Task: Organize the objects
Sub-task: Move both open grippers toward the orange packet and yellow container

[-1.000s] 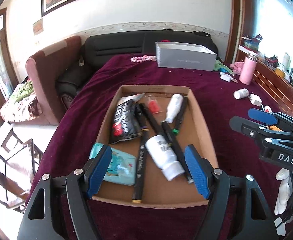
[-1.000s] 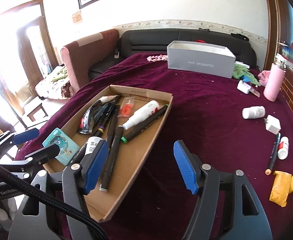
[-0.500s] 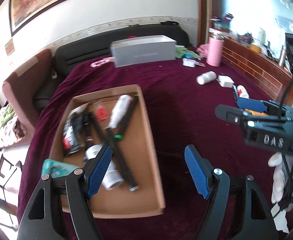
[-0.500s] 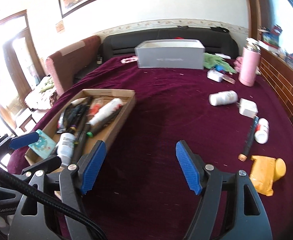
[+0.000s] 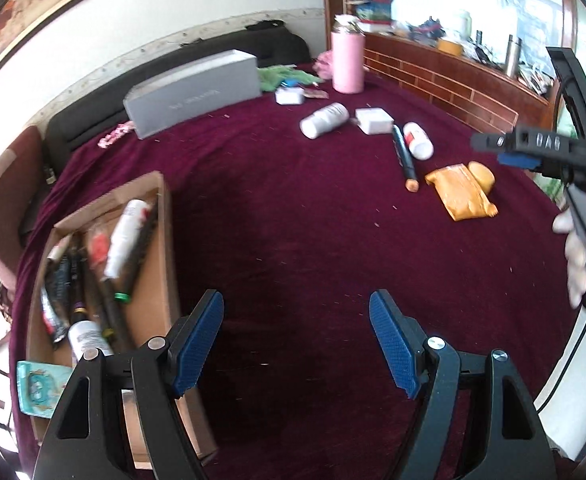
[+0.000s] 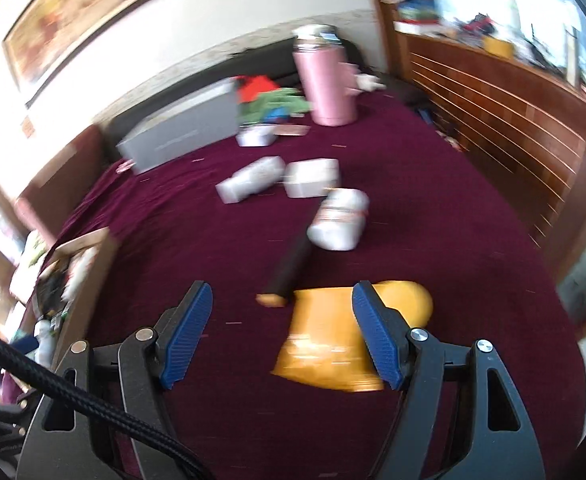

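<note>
**Cardboard tray part filled, a cluster still loose on the cloth**

Blue-padded and spread wide, the left gripper [image 5: 296, 342] hangs over bare maroon cloth [image 5: 293, 240] with nothing between its fingers. Just to its left sits the cardboard tray [image 5: 164, 248], already holding what looks like several dark markers, a white tube, a white bottle and a dark packet; a teal card [image 5: 37, 390] lies at the tray's near corner, and I cannot tell whether it is inside or out. That sorted lot reads to me as the done part.

The right gripper [image 6: 282, 334] is also wide and empty, low over the cloth, with the yellow packet [image 6: 329, 344] right at its right finger, partly behind the pad. The view is blurred, so whether the pad touches it I cannot say. I would guess this packet is the next thing to be picked.

Just past it lies a black marker [image 5: 403, 156] with an orange tip, then a small white bottle [image 5: 417, 145] beside it, a white block [image 5: 374, 120] and a larger white bottle [image 5: 324, 120] on its side. None of these is in the tray, so roughly half the job seems left.

Farther off stand a grey box [image 5: 197, 92], a pink flask [image 5: 347, 62] and some green cloth [image 5: 281, 76] near the sofa; whether those belong to the sorting I cannot judge.
</note>
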Action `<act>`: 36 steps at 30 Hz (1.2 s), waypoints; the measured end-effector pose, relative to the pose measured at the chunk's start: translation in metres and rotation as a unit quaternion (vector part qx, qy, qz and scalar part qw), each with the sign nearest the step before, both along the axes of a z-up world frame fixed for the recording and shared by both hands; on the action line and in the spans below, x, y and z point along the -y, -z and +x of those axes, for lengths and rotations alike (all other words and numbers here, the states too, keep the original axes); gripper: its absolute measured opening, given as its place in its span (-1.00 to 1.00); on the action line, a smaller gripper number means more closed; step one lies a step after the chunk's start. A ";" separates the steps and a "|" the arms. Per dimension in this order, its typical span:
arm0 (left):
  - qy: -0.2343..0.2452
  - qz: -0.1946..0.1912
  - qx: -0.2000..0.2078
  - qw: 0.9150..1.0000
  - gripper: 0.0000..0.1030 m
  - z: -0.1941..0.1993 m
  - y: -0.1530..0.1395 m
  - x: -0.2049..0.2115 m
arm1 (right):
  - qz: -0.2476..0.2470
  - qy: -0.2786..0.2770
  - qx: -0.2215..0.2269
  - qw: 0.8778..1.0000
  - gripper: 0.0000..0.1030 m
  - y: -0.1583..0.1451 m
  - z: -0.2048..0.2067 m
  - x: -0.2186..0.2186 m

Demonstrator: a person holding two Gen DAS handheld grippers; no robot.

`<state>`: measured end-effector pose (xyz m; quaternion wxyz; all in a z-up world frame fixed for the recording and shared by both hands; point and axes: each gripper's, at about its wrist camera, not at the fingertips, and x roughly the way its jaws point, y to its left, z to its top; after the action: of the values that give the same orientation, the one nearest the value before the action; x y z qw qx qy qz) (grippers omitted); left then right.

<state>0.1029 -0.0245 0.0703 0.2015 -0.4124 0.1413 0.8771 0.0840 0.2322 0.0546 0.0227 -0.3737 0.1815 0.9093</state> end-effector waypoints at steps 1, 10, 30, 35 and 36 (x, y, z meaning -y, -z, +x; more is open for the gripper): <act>0.003 0.000 0.004 1.000 0.36 0.000 0.003 -0.002 | -0.015 0.009 0.005 1.000 0.41 0.002 0.001 -0.011; 0.008 0.004 0.028 1.000 0.36 0.000 0.017 -0.002 | -0.203 -0.045 -0.008 0.978 0.44 0.014 -0.002 -0.038; -0.009 0.034 0.054 0.998 0.36 -0.004 0.029 0.019 | -0.230 -0.154 0.112 0.954 0.47 0.064 -0.039 0.050; -0.005 0.054 0.061 0.997 0.36 -0.003 0.027 0.022 | -0.237 -0.171 0.094 0.952 0.47 0.056 -0.024 0.057; -0.001 0.064 0.068 0.996 0.36 -0.004 0.027 0.021 | -0.226 -0.164 0.088 0.956 0.47 0.053 -0.021 0.054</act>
<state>0.0993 -0.0458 0.0431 0.2357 -0.4572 0.0700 0.8547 0.0632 0.1784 0.0013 -0.1961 -0.4726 0.3157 0.7991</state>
